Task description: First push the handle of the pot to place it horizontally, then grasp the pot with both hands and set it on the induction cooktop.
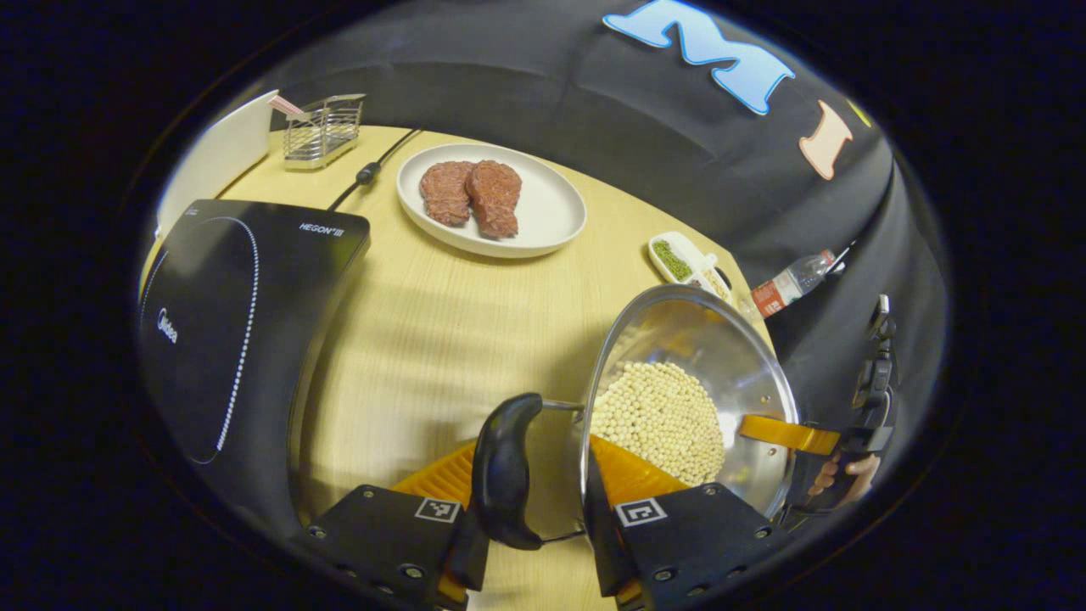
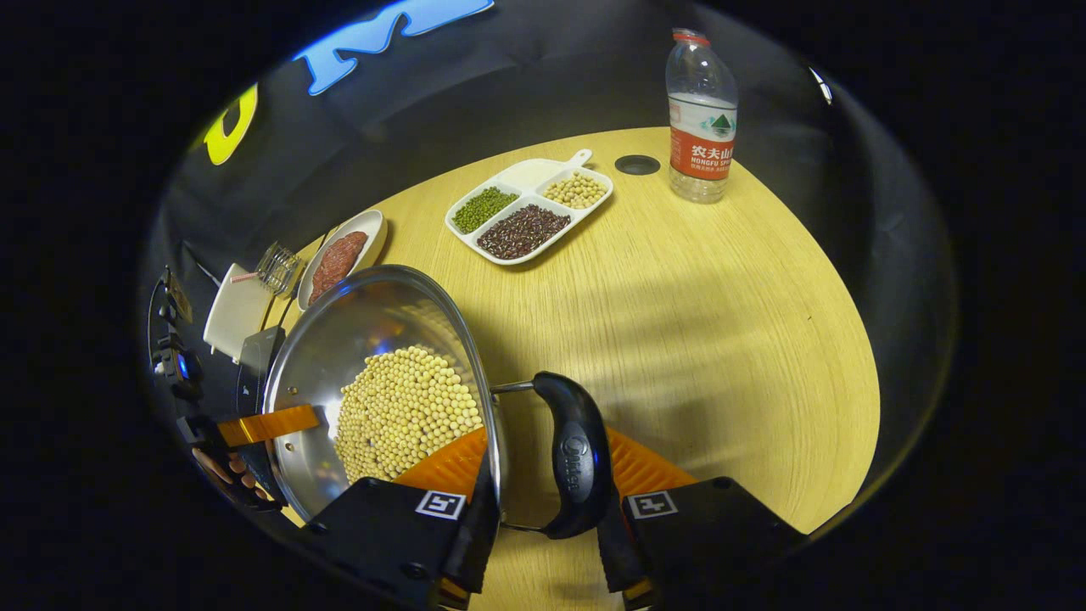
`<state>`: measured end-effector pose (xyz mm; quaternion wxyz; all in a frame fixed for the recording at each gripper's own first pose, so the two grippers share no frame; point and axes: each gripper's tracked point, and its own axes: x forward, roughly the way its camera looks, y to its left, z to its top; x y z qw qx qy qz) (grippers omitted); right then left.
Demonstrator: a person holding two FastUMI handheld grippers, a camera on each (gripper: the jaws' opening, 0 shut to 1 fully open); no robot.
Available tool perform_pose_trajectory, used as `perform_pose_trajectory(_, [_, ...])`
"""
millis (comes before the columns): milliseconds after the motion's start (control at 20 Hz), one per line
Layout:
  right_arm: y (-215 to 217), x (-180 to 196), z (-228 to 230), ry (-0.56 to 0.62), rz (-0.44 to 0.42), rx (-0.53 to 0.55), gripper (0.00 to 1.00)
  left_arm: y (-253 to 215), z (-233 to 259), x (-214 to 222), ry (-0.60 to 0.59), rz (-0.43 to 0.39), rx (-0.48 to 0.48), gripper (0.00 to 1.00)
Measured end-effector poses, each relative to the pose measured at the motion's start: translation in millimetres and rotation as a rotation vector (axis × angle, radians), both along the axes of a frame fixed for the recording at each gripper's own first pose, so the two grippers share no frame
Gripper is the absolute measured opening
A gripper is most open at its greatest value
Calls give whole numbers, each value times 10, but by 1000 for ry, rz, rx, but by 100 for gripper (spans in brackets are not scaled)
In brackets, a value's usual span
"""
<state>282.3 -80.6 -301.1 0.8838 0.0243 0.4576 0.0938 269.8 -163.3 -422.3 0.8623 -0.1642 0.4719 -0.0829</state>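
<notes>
A steel pot [image 1: 721, 356] holding soybeans [image 1: 657, 416] is on the wooden table, right of the black induction cooktop [image 1: 229, 322]. In the left gripper view my left gripper [image 1: 534, 458] is shut on the pot at its black side handle [image 1: 505, 475], one finger inside the wall, the other outside the handle. In the right gripper view my right gripper [image 2: 547, 441] grips the opposite handle [image 2: 577, 458] of the pot [image 2: 356, 331] the same way. Each view shows the other gripper's finger [image 1: 785, 433] [image 2: 267, 424] inside the far rim. I cannot tell whether the pot rests on the table.
A white plate [image 1: 543, 212] with two pieces of meat lies behind the cooktop's corner. A wire rack [image 1: 322, 127] and a power cable sit at the back. A divided dish of beans [image 2: 526, 208] and a water bottle [image 2: 702, 119] stand on the far side.
</notes>
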Motion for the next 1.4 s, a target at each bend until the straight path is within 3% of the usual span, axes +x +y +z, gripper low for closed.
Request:
perform_pose_trajectory(100, [-12,-113,67,-5,-11,2,55,-3,192,-182,-5,-11,6,55])
perform_pose_trajectory(150, [-21,-200,111,-2,-20,6,55,6,257,-229,-7,-18,8,47])
perform_pose_trajectory(200, [-35,-298,147,2,-30,12,55,0,316,-266,-7,-26,12,55])
perform_pose_trajectory(350, [-73,-597,252,24,-71,26,55,-16,481,-443,-12,-57,21,51])
perform_pose_trajectory(550, [-59,-1018,470,0,-109,26,55,22,756,-719,-21,-92,11,55])
perform_pose_trajectory(650, [-15,-1198,562,-13,-123,27,52,70,869,-839,-26,-105,4,47])
perform_pose_trajectory(750, [49,-1396,622,-19,-134,24,55,166,948,-967,-26,-116,-2,51])
perform_pose_trajectory(950, [271,-1723,682,-22,-148,34,52,424,1044,-1194,-22,-123,-13,51])
perform_pose_trajectory(1000, [344,-1777,677,-21,-148,35,52,517,1060,-1251,-23,-120,-14,47])
perform_pose_trajectory(1150, [617,-1929,669,-17,-144,41,55,818,1112,-1376,-23,-105,-13,51])
perform_pose_trajectory(1400, [1165,-1990,624,-18,-116,56,54,1452,1216,-1461,-31,-70,-7,51])
